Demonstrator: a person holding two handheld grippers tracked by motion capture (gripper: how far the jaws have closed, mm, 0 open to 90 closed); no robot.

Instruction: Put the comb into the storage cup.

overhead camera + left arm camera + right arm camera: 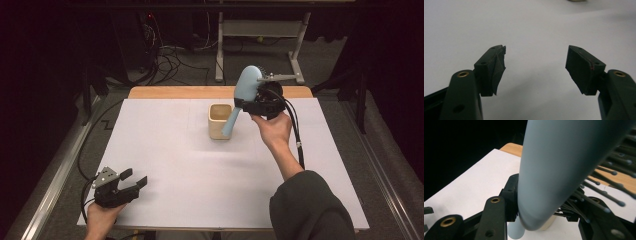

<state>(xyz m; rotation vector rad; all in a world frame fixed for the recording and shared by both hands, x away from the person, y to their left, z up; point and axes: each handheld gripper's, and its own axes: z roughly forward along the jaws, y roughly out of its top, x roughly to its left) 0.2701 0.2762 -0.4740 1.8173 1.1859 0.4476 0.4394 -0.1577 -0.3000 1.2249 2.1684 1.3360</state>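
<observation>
One white sheet (165,165) covers the table; left fingers (535,67) gape, right fingers (510,200) grip the hairbrush (245,92).

light: overhead, table bright, surroundings dark | shadows: soft | blur: close hairbrush (554,170) out of focus
</observation>
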